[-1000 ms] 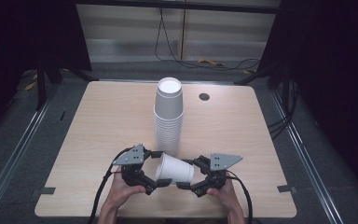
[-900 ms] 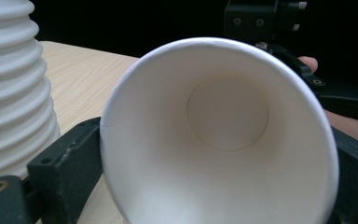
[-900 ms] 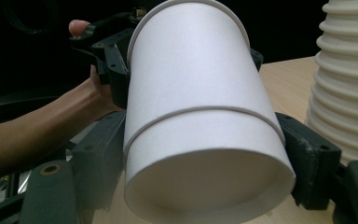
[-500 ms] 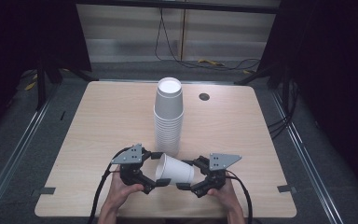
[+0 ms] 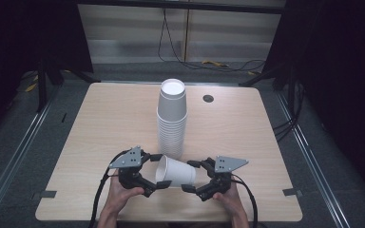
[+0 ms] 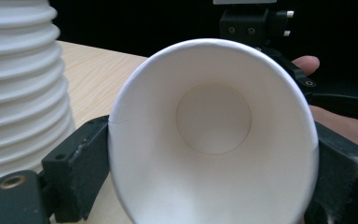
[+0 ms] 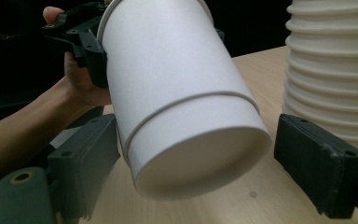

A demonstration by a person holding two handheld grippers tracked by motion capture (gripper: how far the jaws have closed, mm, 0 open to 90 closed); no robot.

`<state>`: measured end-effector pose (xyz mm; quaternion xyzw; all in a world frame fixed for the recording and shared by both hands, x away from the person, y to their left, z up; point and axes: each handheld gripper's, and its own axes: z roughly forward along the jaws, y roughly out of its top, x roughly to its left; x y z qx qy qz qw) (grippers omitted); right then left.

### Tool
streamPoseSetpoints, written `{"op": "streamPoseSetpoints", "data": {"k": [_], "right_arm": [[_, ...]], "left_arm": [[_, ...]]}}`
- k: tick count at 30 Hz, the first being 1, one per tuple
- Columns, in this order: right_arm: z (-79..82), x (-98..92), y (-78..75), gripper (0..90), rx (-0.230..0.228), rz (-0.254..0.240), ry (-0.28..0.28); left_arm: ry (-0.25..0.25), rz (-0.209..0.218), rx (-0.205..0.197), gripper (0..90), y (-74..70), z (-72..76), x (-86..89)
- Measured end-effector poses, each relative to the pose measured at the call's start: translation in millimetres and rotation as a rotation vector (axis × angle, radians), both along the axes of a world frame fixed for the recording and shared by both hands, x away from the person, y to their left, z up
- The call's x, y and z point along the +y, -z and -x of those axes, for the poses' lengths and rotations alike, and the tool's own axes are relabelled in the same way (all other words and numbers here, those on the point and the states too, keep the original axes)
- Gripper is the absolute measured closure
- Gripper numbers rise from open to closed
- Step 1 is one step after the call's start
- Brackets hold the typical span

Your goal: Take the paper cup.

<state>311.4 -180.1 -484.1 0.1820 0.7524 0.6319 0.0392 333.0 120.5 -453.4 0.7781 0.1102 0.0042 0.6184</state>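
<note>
Cup: single white paper cup (image 5: 175,172) lies on its side above the near edge of the worktop (image 5: 100,118), between the two grippers, mouth toward the person's left, base toward the right, just in front of the tall stack of cups (image 5: 172,118).
Risk: thin rim wall may buckle or go oval if the left jaws squeeze harder; the mouth already looks slightly pressed in the left gripper view.
Second risk: cup could tip or drop to the worktop, since the right gripper appears to give no support; a swing could also knock the stack close behind it.
Left gripper (image 5: 154,172): jaws have just been closing and now pinch the cup (image 6: 214,135) at its rim, one pad on each side, about half spread.
Right gripper (image 5: 190,175): jaws spread wide around the cup's base (image 7: 182,112); a clear gap shows at the right-hand pad, the other pad sits close beside the wall, contact uncertain.
</note>
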Motion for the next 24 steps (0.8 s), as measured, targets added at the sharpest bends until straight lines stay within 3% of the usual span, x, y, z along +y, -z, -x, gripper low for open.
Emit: {"op": "streamPoseSetpoints", "data": {"k": [2, 5, 10, 13, 19, 20, 21, 24], "right_arm": [[0.4, -1.0, 0.1, 13.8, -0.007, 0.000, 0.013], [1.7, -2.5, 0.4, 13.7, -0.019, 0.003, 0.051], [5.0, -8.3, 1.3, 13.4, -0.035, -0.013, 0.134], [7.1, -11.5, 3.0, 13.3, -0.044, -0.019, 0.187], [10.1, -14.5, 3.2, 13.3, -0.053, -0.006, 0.318], [10.2, -14.6, 3.2, 13.2, -0.054, -0.007, 0.341], [10.3, -14.8, 3.5, 13.3, -0.062, -0.005, 0.369], [11.0, -16.0, 5.2, 13.4, -0.103, 0.002, 0.429]], "left_arm": [[-0.023, 0.016, -0.002, 10.8, -0.3, 0.2, 2.3], [-0.070, 0.001, -0.013, 10.7, -2.5, 1.2, 7.0], [-0.104, 0.009, -0.013, 10.7, -6.1, 1.3, 16.7], [-0.131, -0.017, -0.018, 10.7, -6.6, 1.0, 21.6], [-0.172, -0.020, -0.007, 10.7, -6.6, 1.5, 31.5], [-0.201, -0.035, -0.010, 10.7, -7.0, 2.4, 32.9], [-0.184, -0.037, -0.008, 10.8, -6.8, 0.8, 35.0], [-0.224, -0.066, -0.009, 10.7, -7.7, 1.1, 40.3]]}}
